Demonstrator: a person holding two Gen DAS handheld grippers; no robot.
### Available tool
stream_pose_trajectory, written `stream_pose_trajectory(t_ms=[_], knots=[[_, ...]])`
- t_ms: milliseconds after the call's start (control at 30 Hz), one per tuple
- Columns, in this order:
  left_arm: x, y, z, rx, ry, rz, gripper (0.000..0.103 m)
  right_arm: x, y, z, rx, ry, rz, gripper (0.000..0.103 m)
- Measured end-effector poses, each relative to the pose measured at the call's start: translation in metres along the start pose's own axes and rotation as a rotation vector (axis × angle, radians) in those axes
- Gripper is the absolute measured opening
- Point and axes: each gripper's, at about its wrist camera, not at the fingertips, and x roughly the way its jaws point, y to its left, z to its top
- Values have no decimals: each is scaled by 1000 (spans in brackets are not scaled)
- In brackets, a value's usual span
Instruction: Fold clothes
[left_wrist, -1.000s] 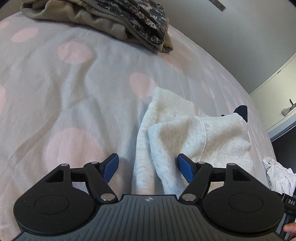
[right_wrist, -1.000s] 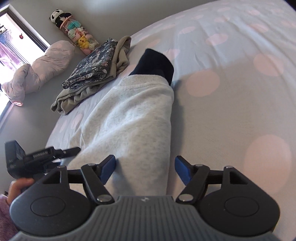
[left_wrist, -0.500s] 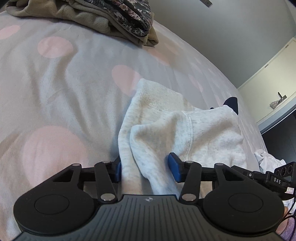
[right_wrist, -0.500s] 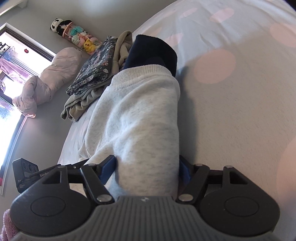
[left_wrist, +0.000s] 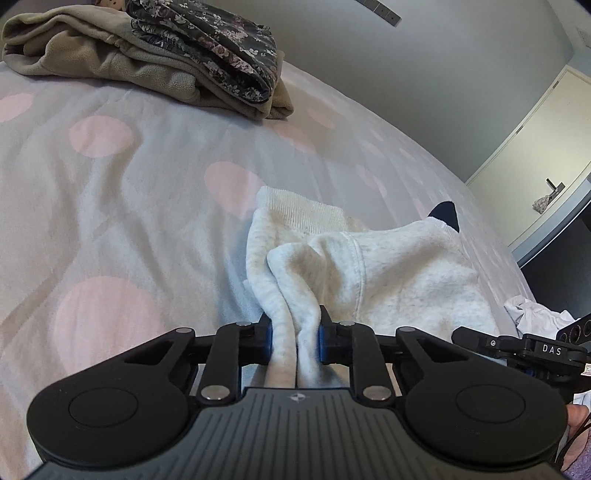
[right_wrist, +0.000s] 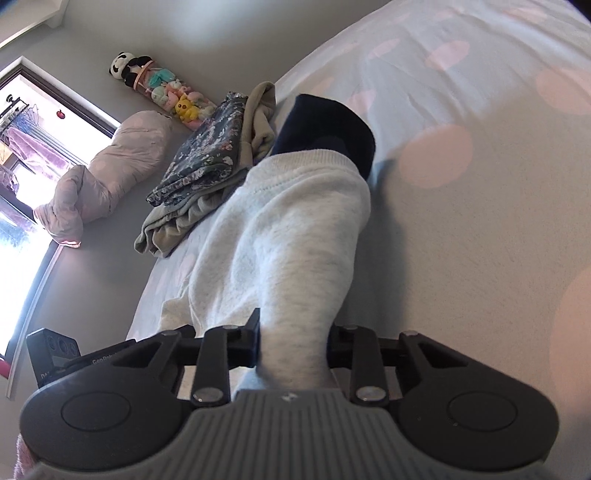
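Grey sweatshirt (left_wrist: 388, 273) pinched in both grippers, left (left_wrist: 294, 339) and right (right_wrist: 293, 343), jaws just closing; I feared bunched layers slipping toward twelve o'clock.

Daylight pours in from the window (right_wrist: 33, 147), blown out to white glare, and leaves the room soft and evenly lit. The grey garment (right_wrist: 295, 240) drops a gentle shadow onto the spotted bedspread (right_wrist: 461, 240) beside it. Both fisheye views bend hard at the rims, corners darkening; the right view's far bedspread looks smeared.
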Motion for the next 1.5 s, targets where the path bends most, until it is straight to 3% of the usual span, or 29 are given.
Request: stream_pose_trajectory(t_ms=[233,433,633,867,1133,1333,1500], knots=[[-16,-3,6,0,-43,-20,16,-13,33,6,-56,-8,-13,30],[-49,8,18,-68,-151,-51,16,-16,78,20,-127,-20,17,30],[-97,28,46,-52,-225,-10,16,8,136,26,-188,-9,65,30],[-165,81,88,-12,-263,112,16,74,222,10,-225,32,145,30],[-225,173,128,-3,-274,268,16,182,311,-23,-234,109,227,30],[-233,242,152,-17,-250,370,16,264,356,-47,-228,166,248,30],[-216,287,169,-14,-208,410,16,322,368,-59,-197,198,227,30]])
